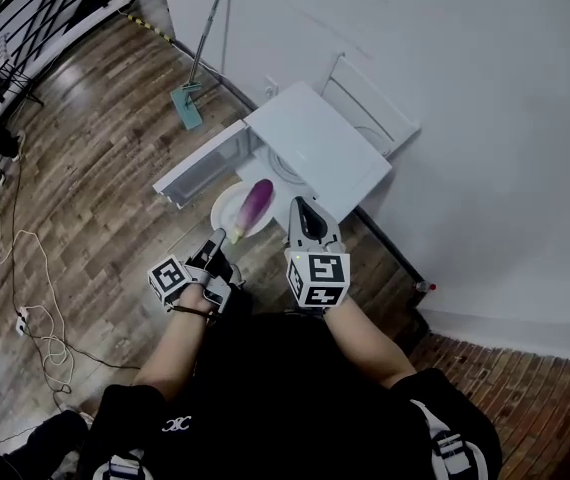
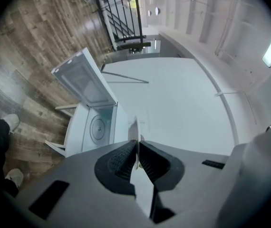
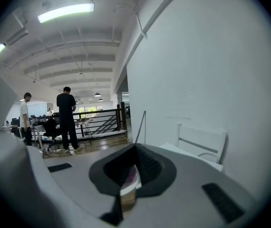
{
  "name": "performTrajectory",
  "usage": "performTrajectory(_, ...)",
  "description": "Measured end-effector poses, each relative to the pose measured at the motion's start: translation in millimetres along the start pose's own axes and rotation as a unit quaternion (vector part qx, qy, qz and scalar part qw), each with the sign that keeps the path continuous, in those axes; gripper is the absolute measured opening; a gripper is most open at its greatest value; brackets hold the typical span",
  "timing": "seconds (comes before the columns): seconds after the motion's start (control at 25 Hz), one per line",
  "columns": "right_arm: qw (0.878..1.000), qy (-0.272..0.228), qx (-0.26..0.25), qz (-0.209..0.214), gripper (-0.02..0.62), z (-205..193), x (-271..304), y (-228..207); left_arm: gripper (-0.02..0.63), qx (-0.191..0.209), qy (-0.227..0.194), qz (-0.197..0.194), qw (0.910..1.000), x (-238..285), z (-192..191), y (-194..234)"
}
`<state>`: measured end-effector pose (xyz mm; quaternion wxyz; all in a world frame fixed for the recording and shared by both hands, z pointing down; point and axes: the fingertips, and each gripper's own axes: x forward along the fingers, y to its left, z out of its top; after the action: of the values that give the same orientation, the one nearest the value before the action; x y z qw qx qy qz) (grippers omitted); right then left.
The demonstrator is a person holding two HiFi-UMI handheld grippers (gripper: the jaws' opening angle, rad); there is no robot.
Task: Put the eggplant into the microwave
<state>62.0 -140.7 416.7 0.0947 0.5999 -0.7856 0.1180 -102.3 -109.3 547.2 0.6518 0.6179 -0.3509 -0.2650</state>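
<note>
A purple eggplant [image 1: 255,206] lies on a white plate [image 1: 225,211] held in the air in front of the white microwave [image 1: 315,148]. The microwave's door [image 1: 200,168] stands open to the left, and the turntable [image 2: 99,127] shows inside. My left gripper [image 1: 220,243] is shut on the plate's near-left rim; the thin plate edge [image 2: 133,132] stands between its pads. My right gripper [image 1: 300,208] is at the plate's right side, shut on the rim [image 3: 126,189], with a sliver of eggplant [image 3: 132,175] showing behind.
A white chair [image 1: 370,103] stands against the wall behind the microwave. A mop [image 1: 200,68] leans on the wall at the back left. Cables [image 1: 25,298] trail over the wood floor at left. Two people [image 3: 67,118] stand far off by a railing.
</note>
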Motion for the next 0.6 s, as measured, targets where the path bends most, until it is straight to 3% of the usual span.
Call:
performTrajectory(0.36,0.997,0.016,-0.023,-0.075,0.012,4.4,62.5,7.8,0.02,0.037,0.097,0.017,0.9944,65.8,75.4,71.8)
performTrajectory(0.6,0.993,0.062,0.007,-0.095,0.012,-27.8,91.5,-13.4,0.02,0.034,0.115,0.036,0.9921,117.8,84.7,123.8)
